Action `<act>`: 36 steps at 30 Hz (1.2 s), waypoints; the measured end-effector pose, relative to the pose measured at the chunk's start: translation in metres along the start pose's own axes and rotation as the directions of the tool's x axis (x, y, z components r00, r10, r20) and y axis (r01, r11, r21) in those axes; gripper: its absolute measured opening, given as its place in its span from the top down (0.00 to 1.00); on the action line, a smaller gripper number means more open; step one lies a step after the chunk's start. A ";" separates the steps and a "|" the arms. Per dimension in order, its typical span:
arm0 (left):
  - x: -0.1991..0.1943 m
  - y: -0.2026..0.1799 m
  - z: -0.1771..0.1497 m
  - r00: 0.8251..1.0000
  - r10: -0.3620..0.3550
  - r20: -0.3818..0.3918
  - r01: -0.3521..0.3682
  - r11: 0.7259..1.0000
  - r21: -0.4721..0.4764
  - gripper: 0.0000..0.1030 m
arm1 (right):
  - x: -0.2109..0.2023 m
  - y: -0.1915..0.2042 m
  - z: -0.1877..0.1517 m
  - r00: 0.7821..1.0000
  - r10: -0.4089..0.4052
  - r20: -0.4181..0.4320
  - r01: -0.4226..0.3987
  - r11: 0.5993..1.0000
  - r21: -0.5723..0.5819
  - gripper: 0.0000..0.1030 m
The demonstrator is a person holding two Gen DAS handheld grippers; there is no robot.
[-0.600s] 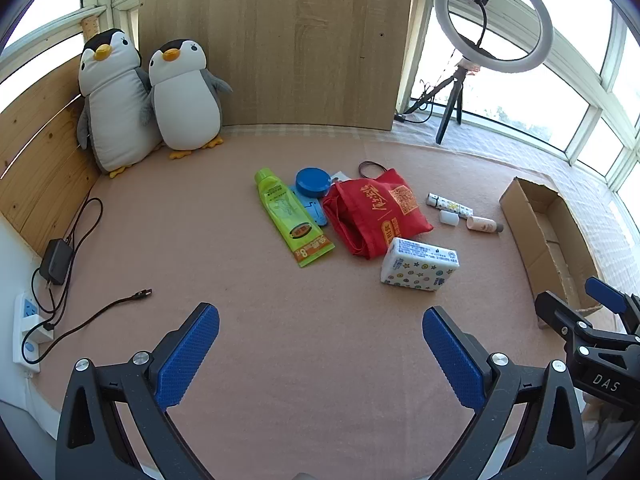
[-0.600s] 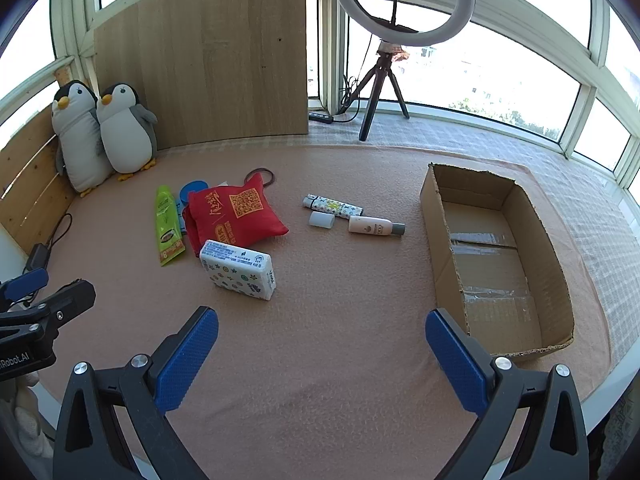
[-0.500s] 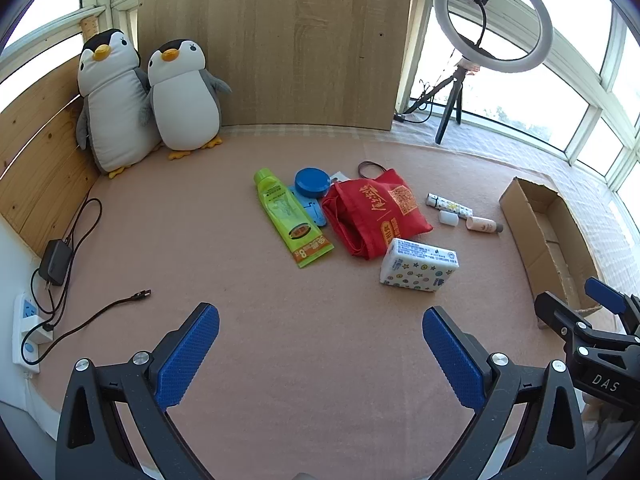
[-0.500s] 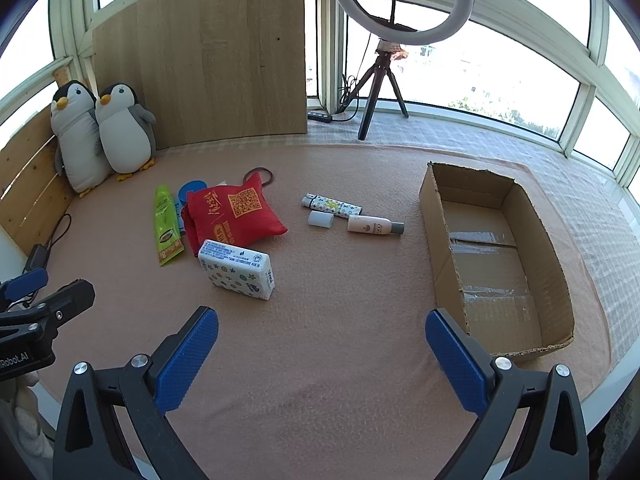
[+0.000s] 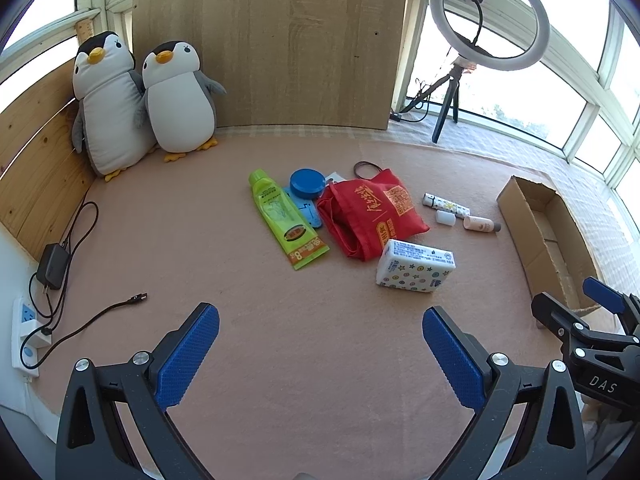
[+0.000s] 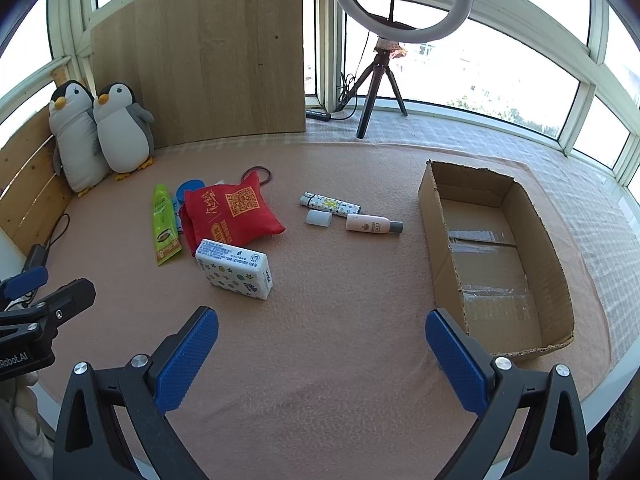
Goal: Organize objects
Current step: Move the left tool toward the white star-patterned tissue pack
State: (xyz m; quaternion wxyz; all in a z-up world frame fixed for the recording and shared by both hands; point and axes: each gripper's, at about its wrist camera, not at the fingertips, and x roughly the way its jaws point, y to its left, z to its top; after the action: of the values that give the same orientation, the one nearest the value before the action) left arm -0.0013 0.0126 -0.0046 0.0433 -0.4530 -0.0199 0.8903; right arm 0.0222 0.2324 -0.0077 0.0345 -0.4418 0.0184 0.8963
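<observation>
Two claws: left claw [image 5: 320, 344] and right claw [image 6: 322, 346], both spread wide and empty above the table [image 6: 320, 360].
Tissue pack [image 6: 235, 269]: nearest item, soft wrap; a pinch may crush it or slip.
Red pouch [image 6: 232, 212]: touches the tissue pack, may drag along.
Pink bottle [image 6: 372, 225]: round, may roll.
Cardboard box [image 6: 440, 240]: right, empty.
Change: views barely shifted; items unmoved.

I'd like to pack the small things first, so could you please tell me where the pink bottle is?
In the right wrist view the pink bottle lies on its side mid-frame, between the red bag and the cardboard box, just right of the small white cap.
</observation>
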 end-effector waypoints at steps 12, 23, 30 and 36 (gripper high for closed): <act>0.005 -0.007 0.000 1.000 -0.004 -0.002 0.004 1.000 0.012 0.00 | 0.002 -0.004 0.001 1.000 -0.004 -0.009 0.004 1.000 0.006 0.01; 0.012 -0.015 0.005 1.000 -0.014 -0.004 0.014 0.999 0.032 0.00 | 0.003 -0.010 -0.001 1.000 -0.013 -0.016 0.013 1.000 0.017 0.01; 0.021 -0.023 0.012 1.000 -0.020 -0.003 0.021 0.999 0.047 0.00 | 0.004 -0.016 -0.002 1.000 -0.020 -0.023 0.021 0.999 0.025 0.01; 0.028 -0.030 0.016 1.000 -0.025 -0.008 0.026 0.998 0.061 0.00 | 0.004 -0.023 -0.004 0.999 -0.031 -0.029 0.033 0.999 0.040 0.01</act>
State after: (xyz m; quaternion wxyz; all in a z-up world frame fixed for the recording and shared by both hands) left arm -0.0293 0.0456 -0.0157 0.0684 -0.4542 0.0015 0.8882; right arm 0.0242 0.2552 -0.0135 0.0576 -0.4540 0.0301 0.8886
